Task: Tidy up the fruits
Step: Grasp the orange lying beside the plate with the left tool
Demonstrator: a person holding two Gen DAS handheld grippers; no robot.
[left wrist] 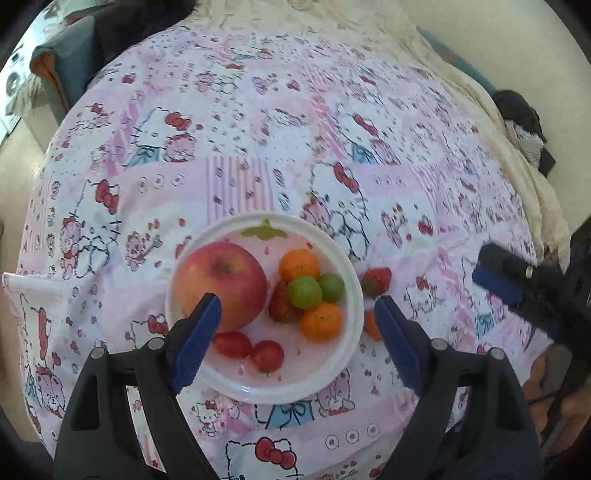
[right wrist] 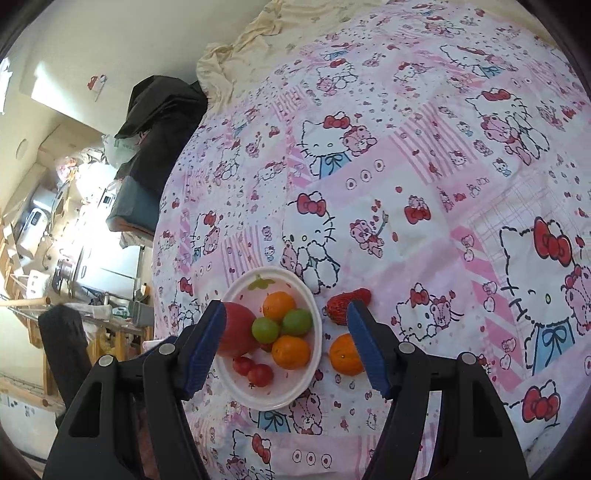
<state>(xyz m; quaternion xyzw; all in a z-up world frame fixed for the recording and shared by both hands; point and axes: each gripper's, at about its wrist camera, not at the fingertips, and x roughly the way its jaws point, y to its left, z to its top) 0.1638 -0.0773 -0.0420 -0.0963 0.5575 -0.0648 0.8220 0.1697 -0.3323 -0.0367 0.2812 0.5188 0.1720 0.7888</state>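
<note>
A white plate [left wrist: 343, 258] on the Hello Kitty cloth holds a red apple [left wrist: 221, 284], two oranges [left wrist: 299, 264], two green fruits [left wrist: 304, 291], a strawberry [left wrist: 280, 308] and two cherry tomatoes [left wrist: 267, 354]. A strawberry [left wrist: 376, 280] and an orange [left wrist: 371, 325] lie on the cloth right of the plate. My left gripper [left wrist: 299, 332] is open and empty above the plate. My right gripper [right wrist: 286, 339] is open and empty over the plate [right wrist: 266, 402]; the loose strawberry [right wrist: 341, 302] and orange [right wrist: 343, 354] sit by its right finger. The right gripper also shows in the left wrist view [left wrist: 498, 284].
The pink patterned cloth [right wrist: 406, 166] covers the whole surface. A cream sheet [left wrist: 369, 22] lies at the far edge. A dark garment [right wrist: 159, 107] hangs beside the bed's left side, with cluttered shelves [right wrist: 55, 240] beyond.
</note>
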